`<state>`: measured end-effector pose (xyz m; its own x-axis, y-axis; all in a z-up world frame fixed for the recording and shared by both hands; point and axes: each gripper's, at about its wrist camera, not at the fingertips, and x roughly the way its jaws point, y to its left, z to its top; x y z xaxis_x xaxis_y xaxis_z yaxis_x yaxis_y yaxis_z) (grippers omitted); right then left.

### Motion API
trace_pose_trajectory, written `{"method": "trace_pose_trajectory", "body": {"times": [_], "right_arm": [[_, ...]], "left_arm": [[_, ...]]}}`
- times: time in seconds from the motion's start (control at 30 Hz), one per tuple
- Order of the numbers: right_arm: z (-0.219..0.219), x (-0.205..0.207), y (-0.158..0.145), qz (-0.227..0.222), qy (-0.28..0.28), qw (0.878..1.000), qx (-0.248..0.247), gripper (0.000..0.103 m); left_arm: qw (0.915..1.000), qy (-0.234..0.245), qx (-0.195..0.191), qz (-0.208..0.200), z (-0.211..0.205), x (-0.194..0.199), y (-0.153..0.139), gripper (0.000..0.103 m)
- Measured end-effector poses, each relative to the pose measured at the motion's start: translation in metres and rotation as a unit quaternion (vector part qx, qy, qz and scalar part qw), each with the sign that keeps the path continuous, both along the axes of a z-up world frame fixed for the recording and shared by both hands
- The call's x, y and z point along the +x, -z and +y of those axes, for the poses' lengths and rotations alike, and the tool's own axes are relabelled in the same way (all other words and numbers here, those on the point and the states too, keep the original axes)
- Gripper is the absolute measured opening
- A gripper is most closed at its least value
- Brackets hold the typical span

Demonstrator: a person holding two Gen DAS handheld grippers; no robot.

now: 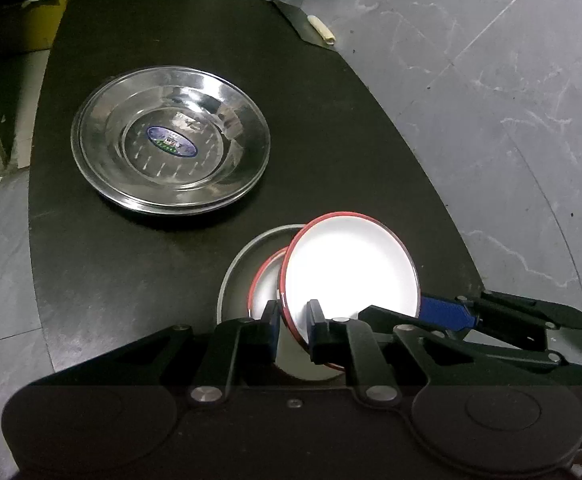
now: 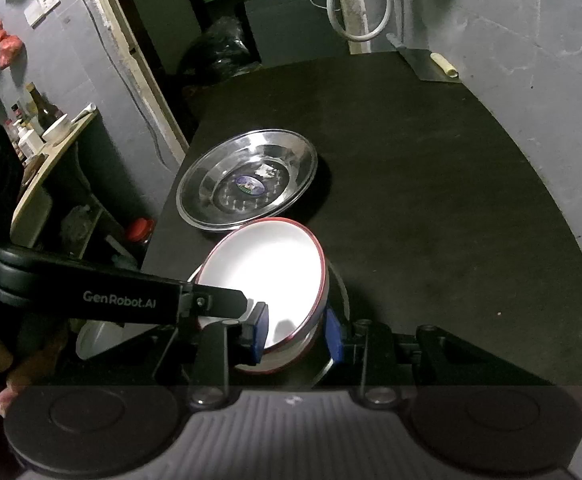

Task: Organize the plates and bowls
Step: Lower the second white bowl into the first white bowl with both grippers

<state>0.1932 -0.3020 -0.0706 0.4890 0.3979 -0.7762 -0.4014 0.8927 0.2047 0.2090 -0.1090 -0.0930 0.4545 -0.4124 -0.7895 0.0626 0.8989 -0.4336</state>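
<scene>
A white bowl with a red rim (image 1: 351, 268) is tilted over a second red-rimmed bowl (image 1: 265, 288) that sits in a grey-rimmed dish (image 1: 243, 256) on the black table. My left gripper (image 1: 294, 316) is shut on the near rim of the upper bowl. My right gripper (image 2: 297, 330) straddles the same bowl's rim (image 2: 259, 276) from the right, its jaws apart and not pinching; its blue pad shows in the left wrist view (image 1: 447, 314). A stack of steel plates (image 1: 171, 140) lies further back on the table and also shows in the right wrist view (image 2: 247, 184).
The black table (image 1: 331, 120) drops to a grey tiled floor (image 1: 511, 80) on the right. A metal scraper with a pale handle (image 1: 319, 28) lies at the far edge. A side shelf with bottles (image 2: 43, 128) stands to the left.
</scene>
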Motion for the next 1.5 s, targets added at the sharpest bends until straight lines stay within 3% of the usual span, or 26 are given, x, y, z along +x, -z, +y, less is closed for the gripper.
{"method": "trace_pose_trajectory", "body": {"times": [1.5], "right_arm": [[0.001,0.002,0.005,0.015,-0.013,1.000,-0.008,0.035]], "left_arm": [[0.9999,0.000,0.001,0.014,0.000,0.003,0.006,0.018]]}}
